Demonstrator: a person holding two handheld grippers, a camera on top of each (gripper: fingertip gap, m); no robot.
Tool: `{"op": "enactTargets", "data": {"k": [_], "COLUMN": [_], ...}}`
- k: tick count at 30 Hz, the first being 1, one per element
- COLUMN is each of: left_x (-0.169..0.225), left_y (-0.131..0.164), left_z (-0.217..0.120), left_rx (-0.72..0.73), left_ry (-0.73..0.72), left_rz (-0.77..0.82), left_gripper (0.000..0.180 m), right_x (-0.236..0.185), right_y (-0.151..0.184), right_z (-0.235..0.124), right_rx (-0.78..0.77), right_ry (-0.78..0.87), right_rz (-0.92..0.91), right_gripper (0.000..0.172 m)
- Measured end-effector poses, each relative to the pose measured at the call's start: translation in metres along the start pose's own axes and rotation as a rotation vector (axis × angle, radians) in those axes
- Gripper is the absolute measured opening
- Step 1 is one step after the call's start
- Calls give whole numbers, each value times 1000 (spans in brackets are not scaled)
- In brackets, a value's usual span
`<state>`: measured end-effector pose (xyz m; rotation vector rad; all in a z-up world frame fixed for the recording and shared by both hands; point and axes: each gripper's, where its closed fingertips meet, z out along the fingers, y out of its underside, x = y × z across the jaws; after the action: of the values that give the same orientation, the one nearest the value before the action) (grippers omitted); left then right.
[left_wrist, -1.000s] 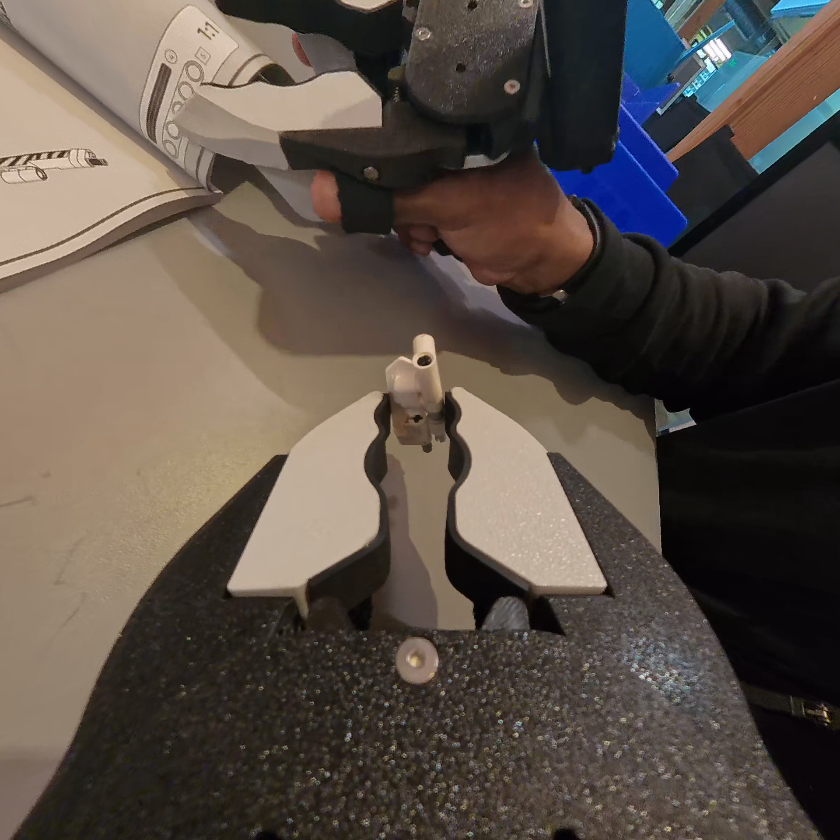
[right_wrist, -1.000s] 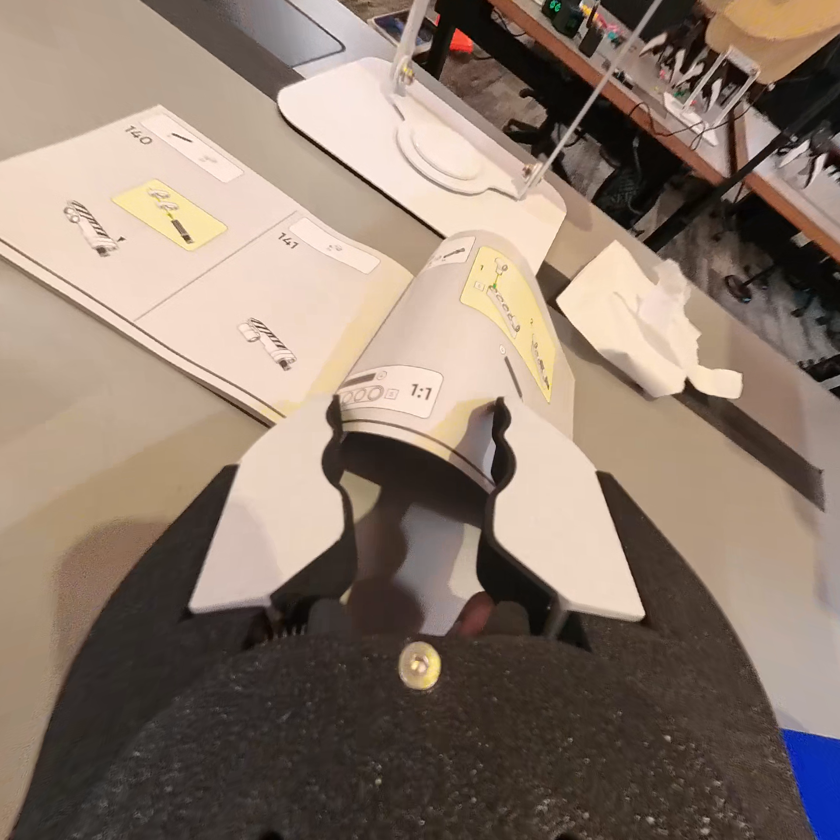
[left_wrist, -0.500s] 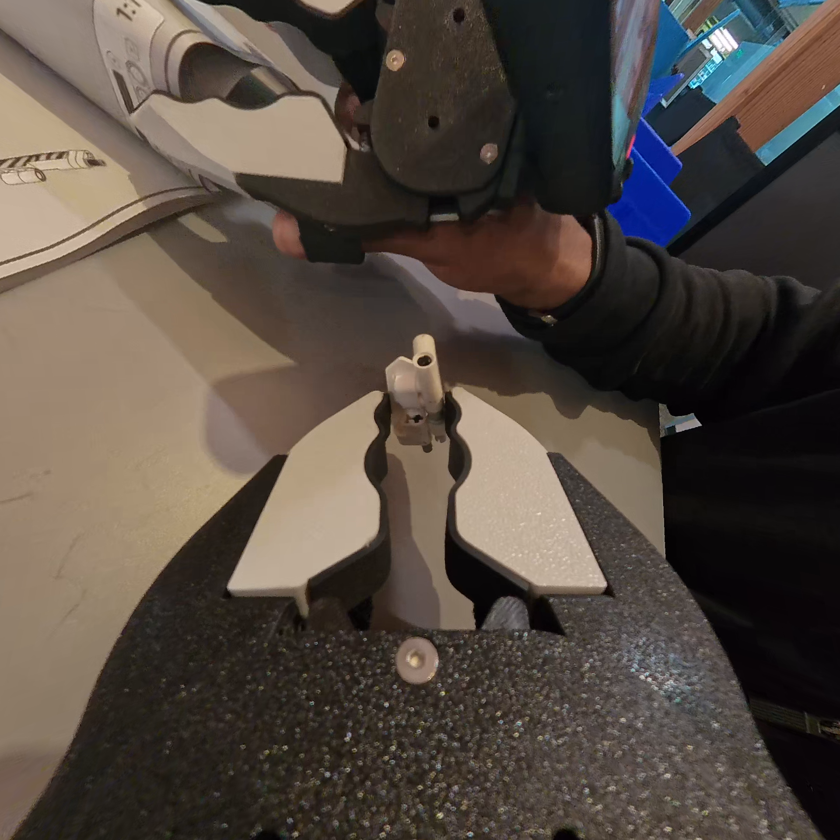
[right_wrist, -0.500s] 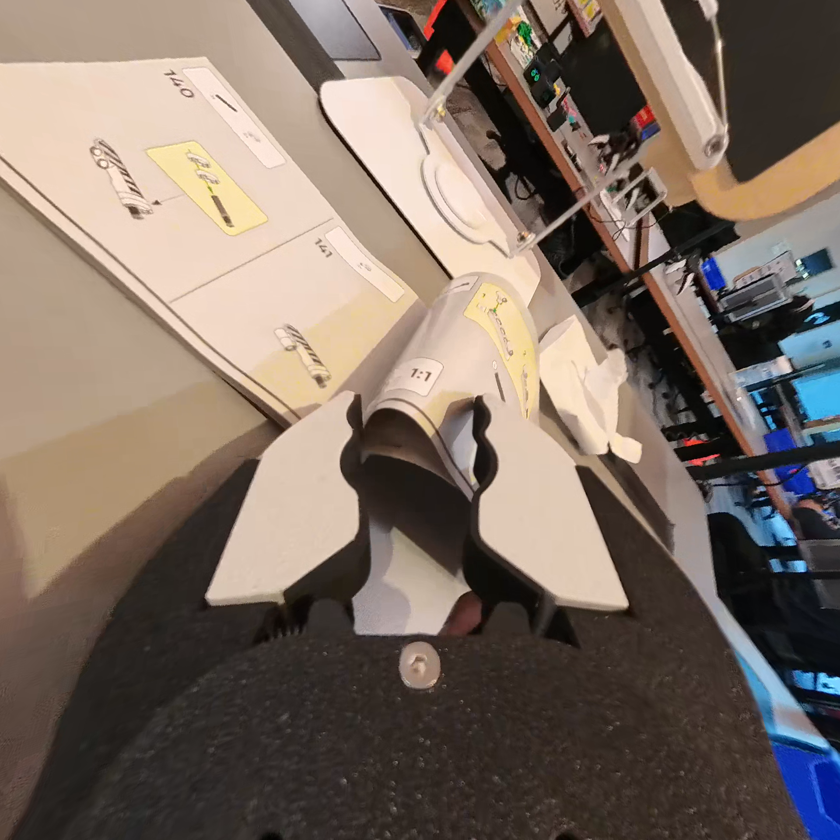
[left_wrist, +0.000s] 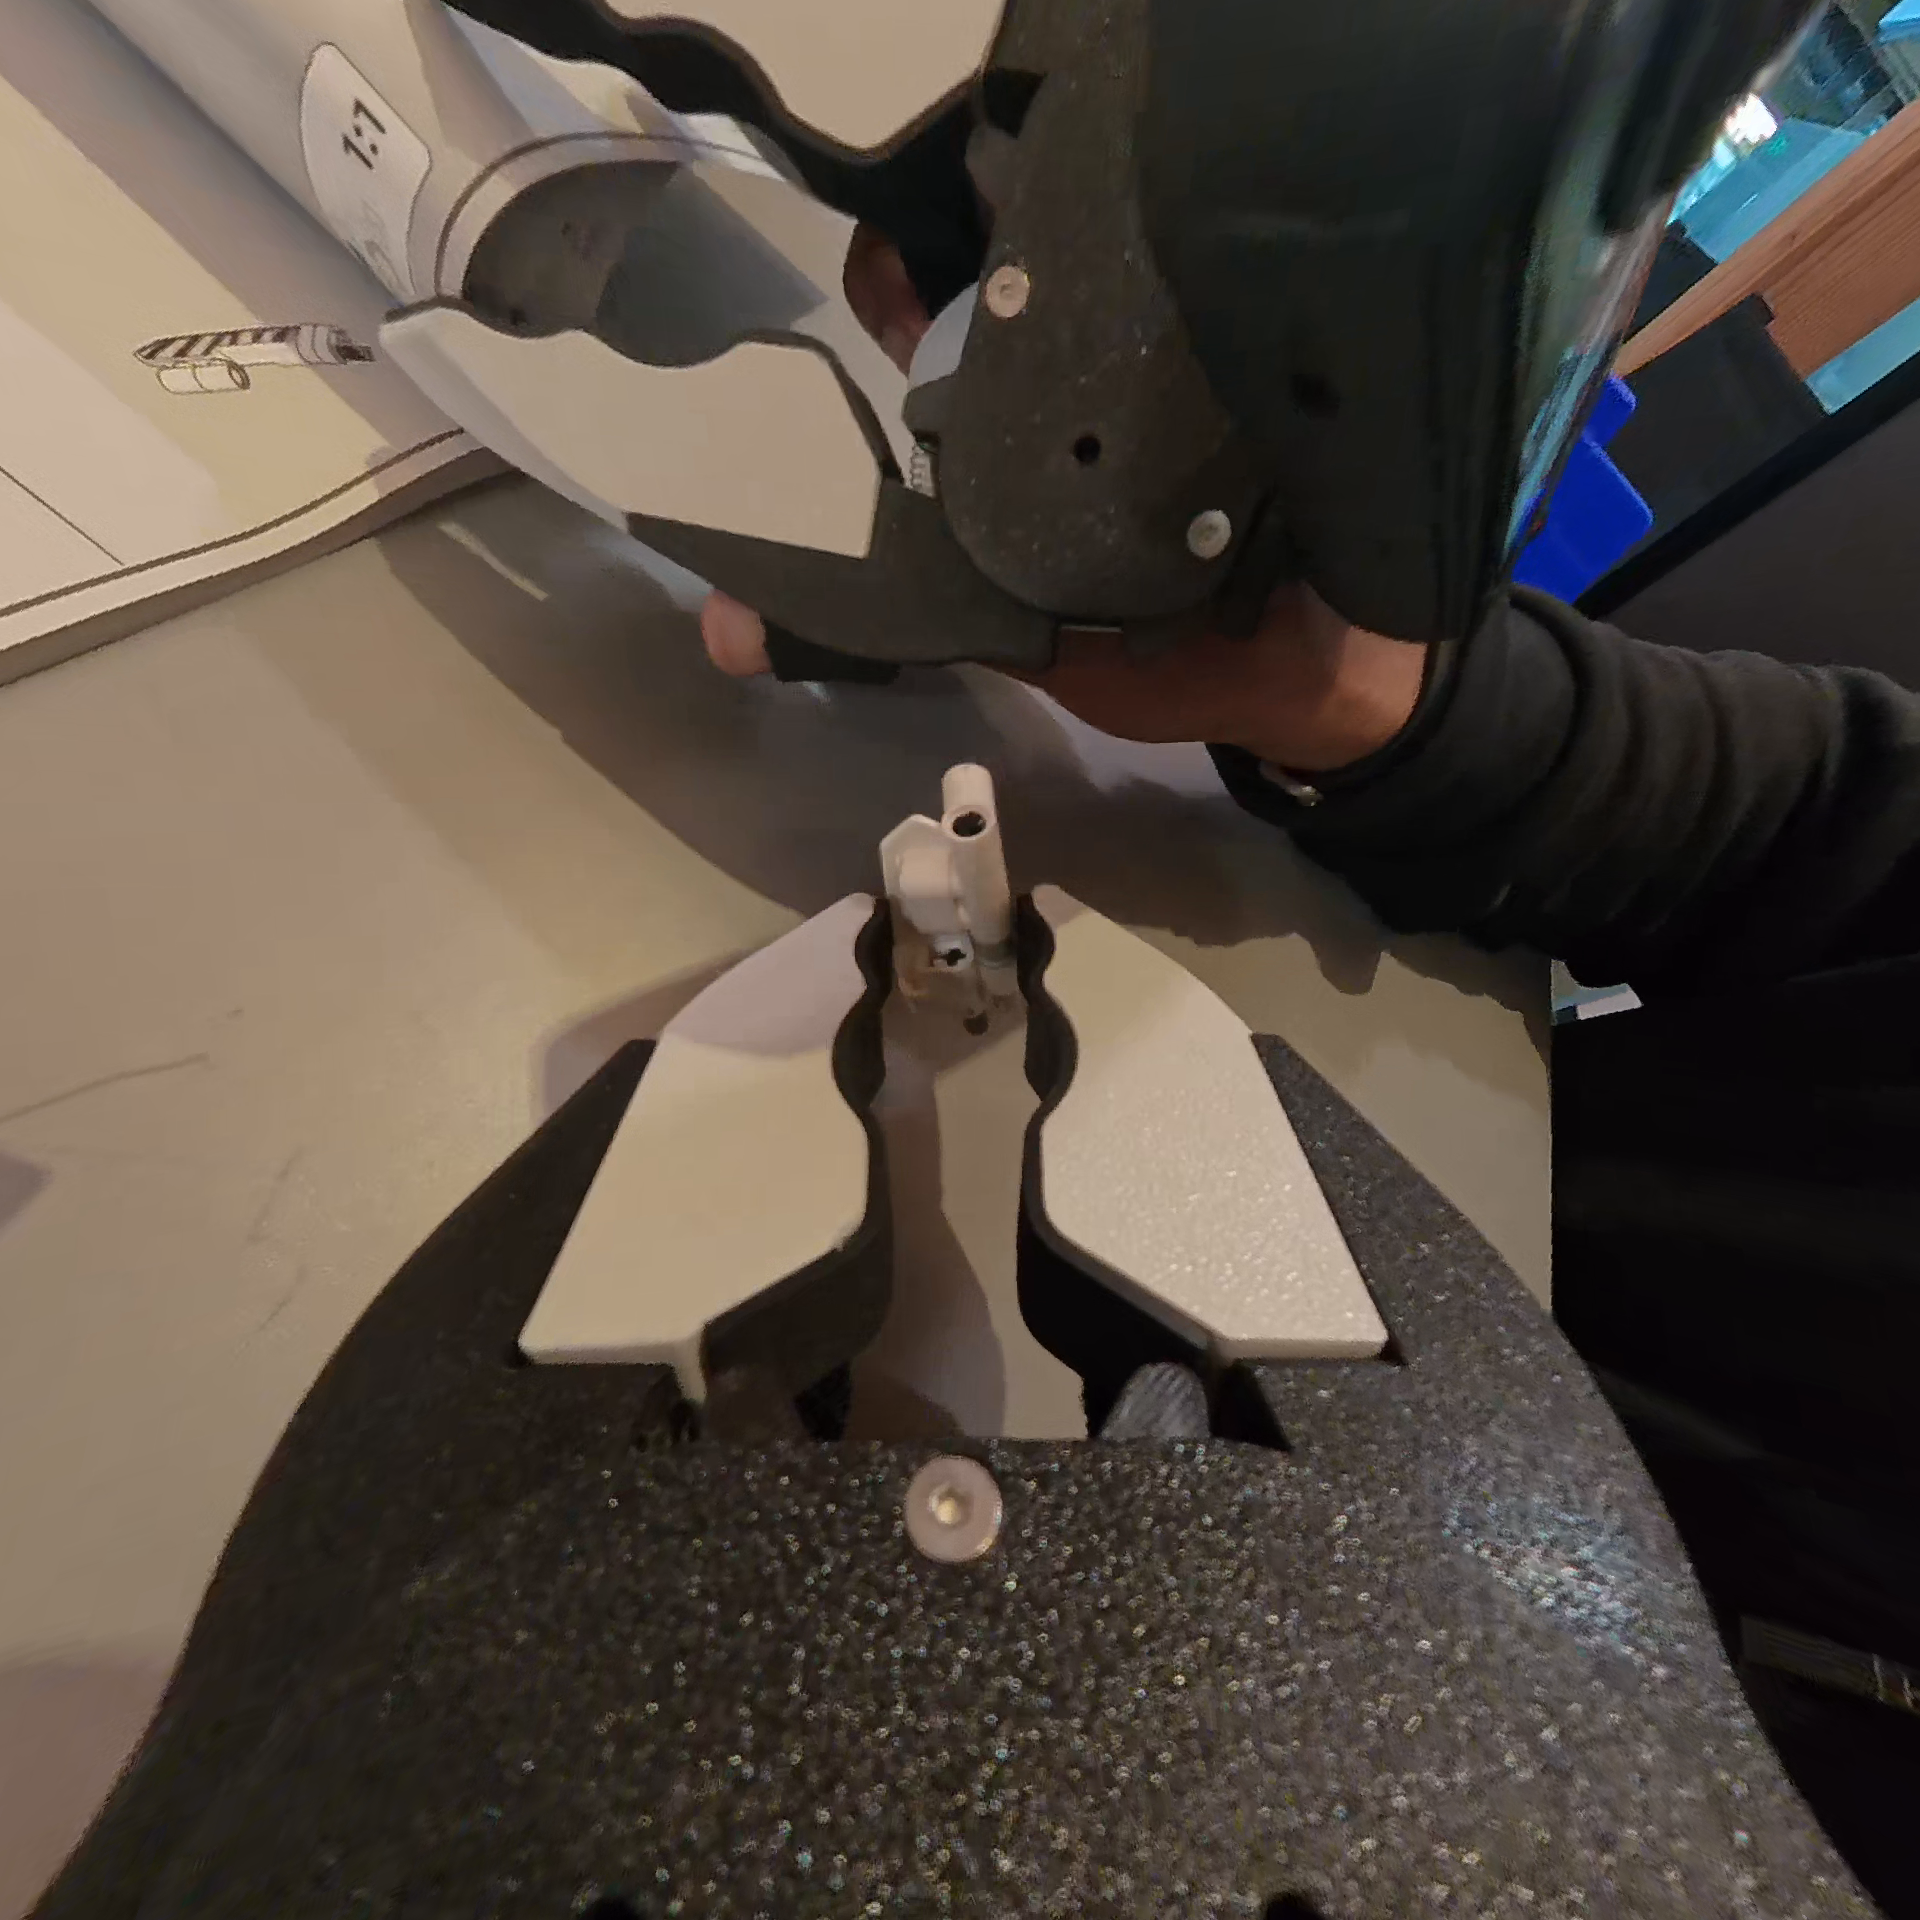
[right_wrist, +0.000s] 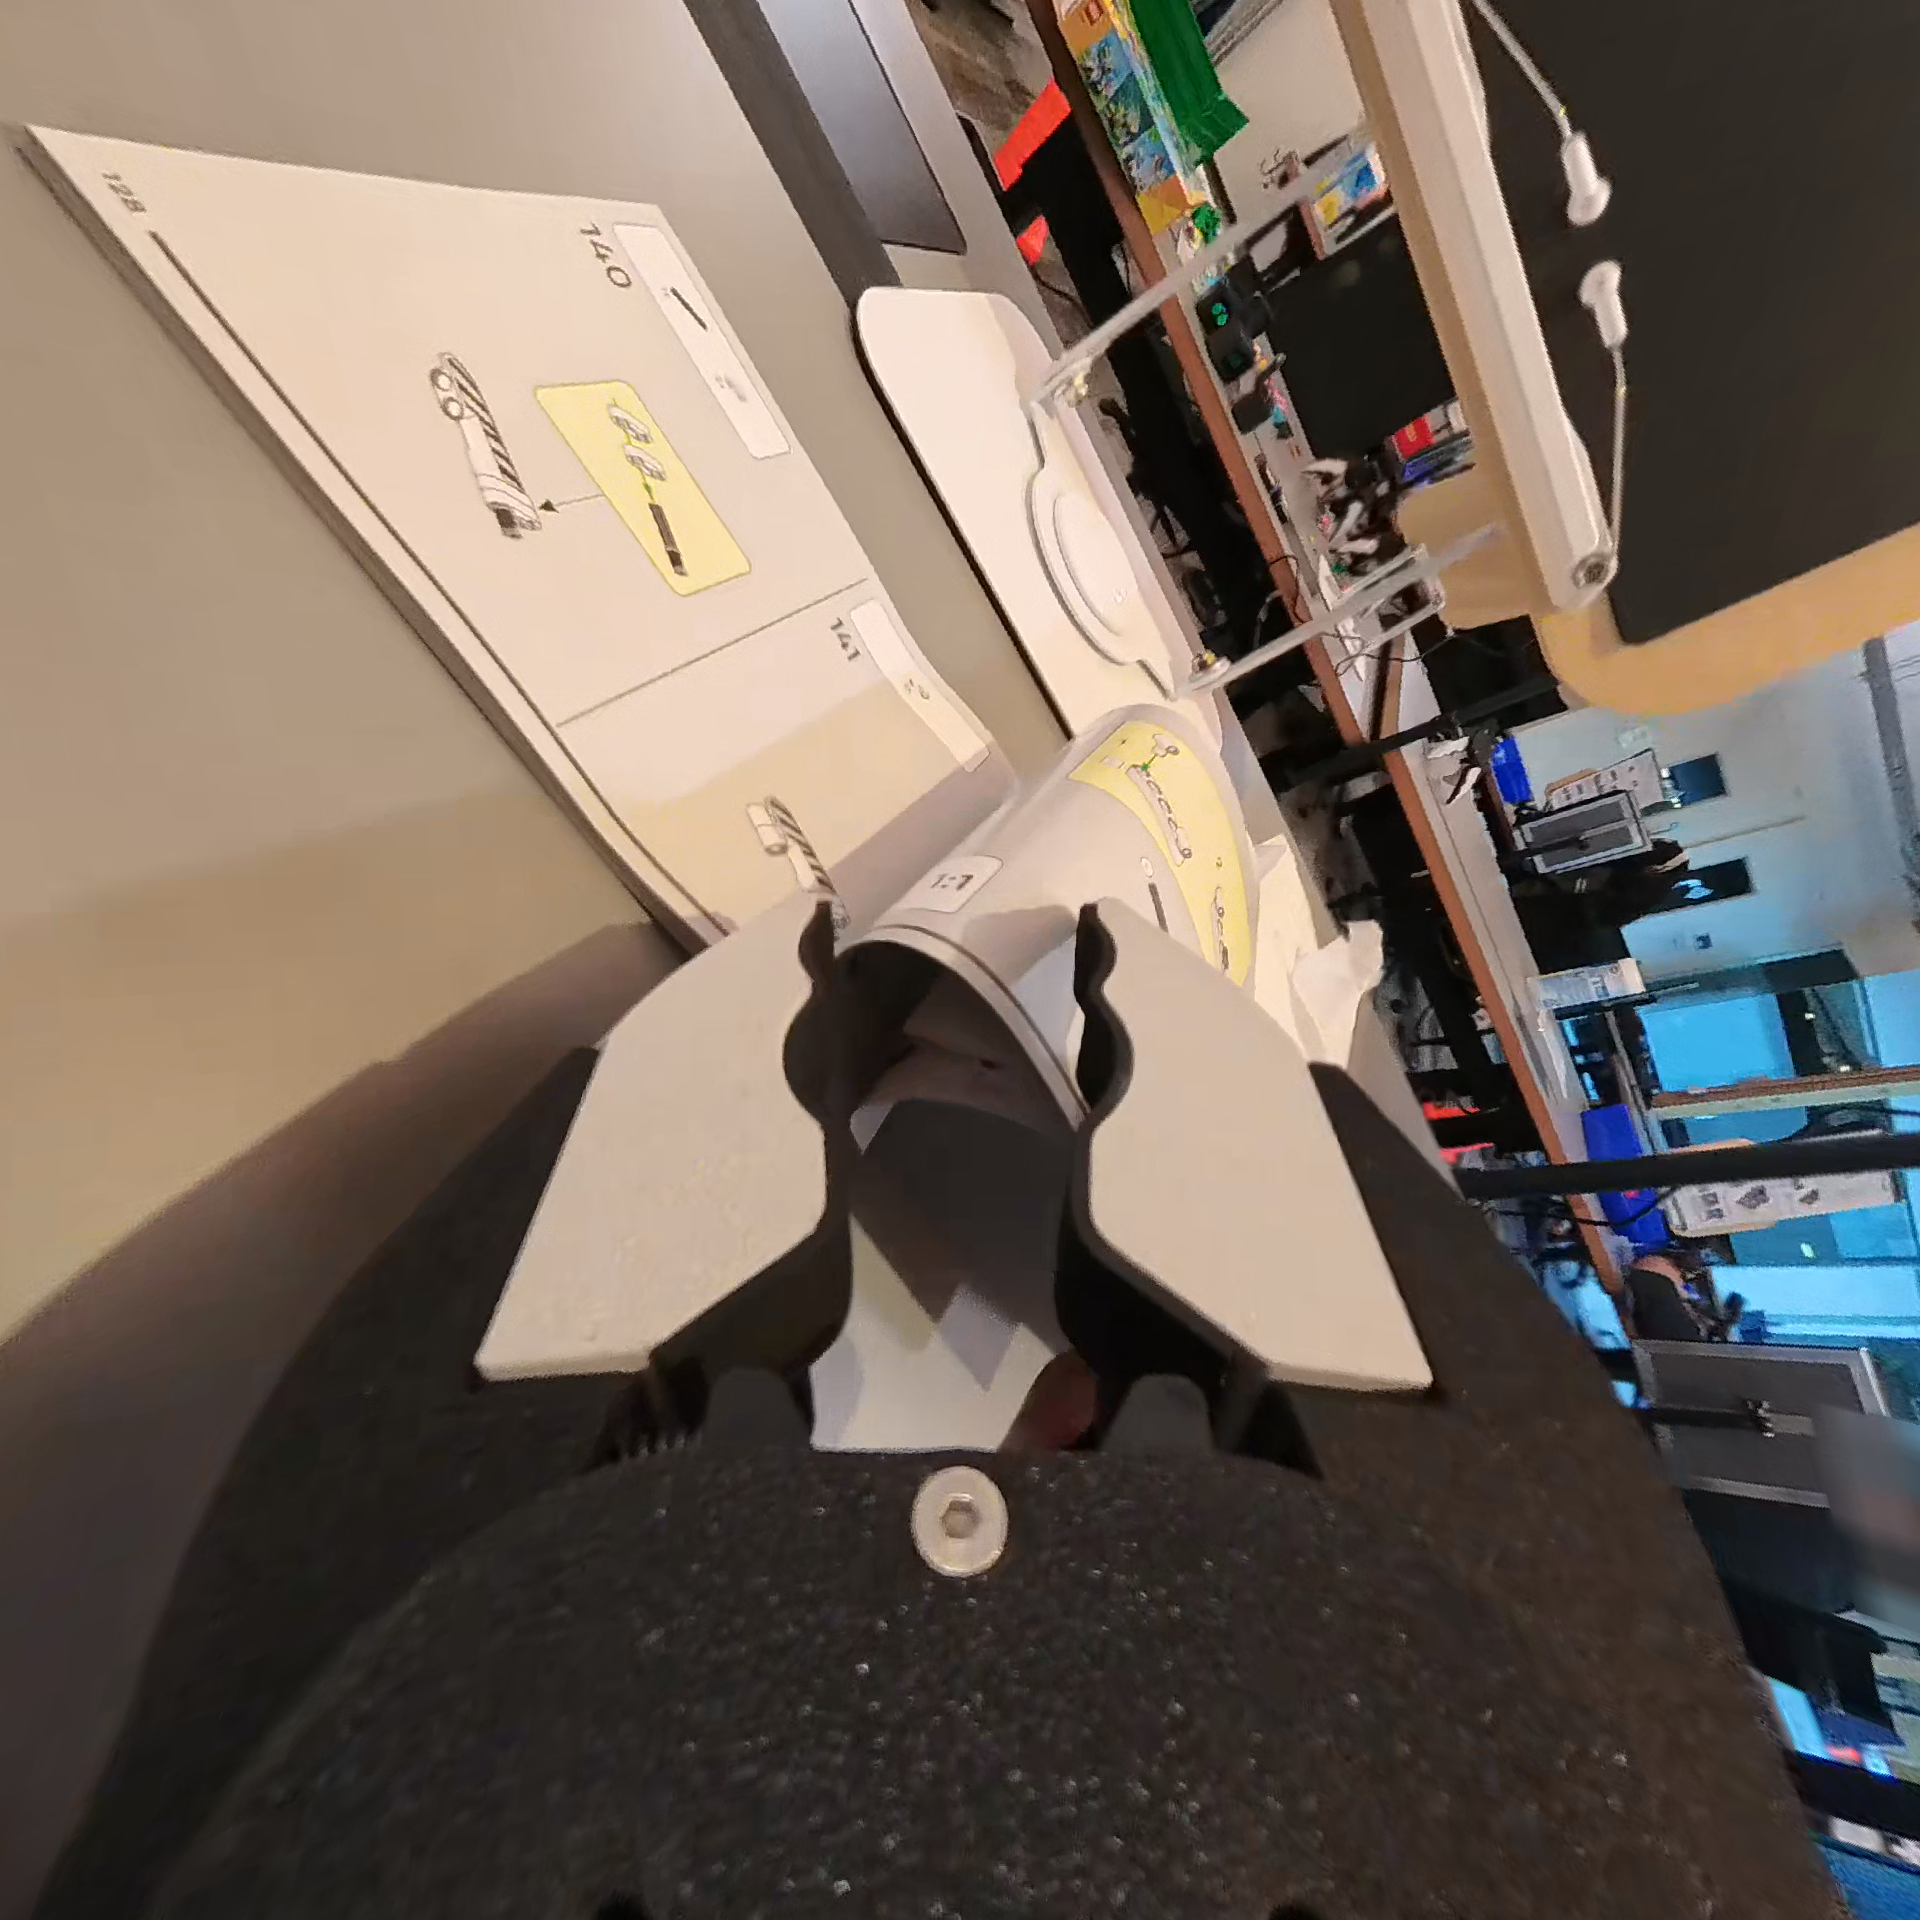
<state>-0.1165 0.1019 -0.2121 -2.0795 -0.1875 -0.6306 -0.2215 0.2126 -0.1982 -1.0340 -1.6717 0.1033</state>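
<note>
so, left claw: the left gripper (left_wrist: 956, 935) is closed on a small white plastic building-toy assembly (left_wrist: 951, 883), a short tube with a side clip; both dark pads press its lower part and the tube end sticks out past the fingertips.
below left claw: a matte grey tabletop (left_wrist: 260, 935), just under the held piece.
ahead of left claw: the right gripper (left_wrist: 623, 249) and the person's hand (left_wrist: 1195, 686) in a black sleeve, raised above the tabletop.
right claw: the right gripper (right_wrist: 951, 935) is clamped on a curled-up grey page (right_wrist: 1060, 862) of an open printed instruction booklet (right_wrist: 468, 416); the page arches into a roll between the two white fingers (right_wrist: 686, 1143), its edges against both inner faces.
left of right claw: the booklet's flat pages with drawings and a yellow panel, lying on the tabletop.
beyond right claw: a white flat lamp base (right_wrist: 987, 436) past the booklet, and crumpled white tissue (right_wrist: 1309, 966) just behind the lifted page.
far right of right claw: blurred workbenches and shelves.
</note>
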Motion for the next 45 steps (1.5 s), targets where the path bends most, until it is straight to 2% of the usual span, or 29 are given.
{"op": "enactTargets", "data": {"k": [5, 10, 13, 17, 21, 23, 28, 32, 37, 45], "left_x": [6, 34, 27, -6, -30, -44, -61, -59, -57, -58], "left_y": [3, 4, -14, -51, -88, -99, -93, -93, -91, -95], "left_z": [8, 20, 23, 31, 50, 60, 73, 74, 78, 80], "left_rx": [-58, -120, -80, -13, 45, 65, 20, 27, 10, 109], "left_ry": [1, 121, 42, -157, -262, -292, -313, -338, -390, -322], "left_rz": [73, 85, 149, 195, 291, 334, 399, 389, 447, 298], "left_gripper": [26, 38, 40, 43, 45, 45, 51, 56, 61, 64], "right_x": [7, 17, 28, 39, 43, 43, 44, 31, 30, 33], "right_y": [18, 31, 42, 61, 68, 69, 66, 67, 66, 60], "right_z": [-8, -26, -35, -35, -33, -33, -35, -32, -31, -22], "right_rx": [16, 95, 123, 120, 157, 191, 224, 181, 163, 129], "right_ry": [-48, -143, -166, -198, -259, -296, -390, -474, -499, -553], "right_rz": [85, 233, 312, 358, 396, 431, 532, 569, 584, 622], "right_gripper": [47, 52, 54, 64, 77, 77, 73, 73, 72, 69]}}
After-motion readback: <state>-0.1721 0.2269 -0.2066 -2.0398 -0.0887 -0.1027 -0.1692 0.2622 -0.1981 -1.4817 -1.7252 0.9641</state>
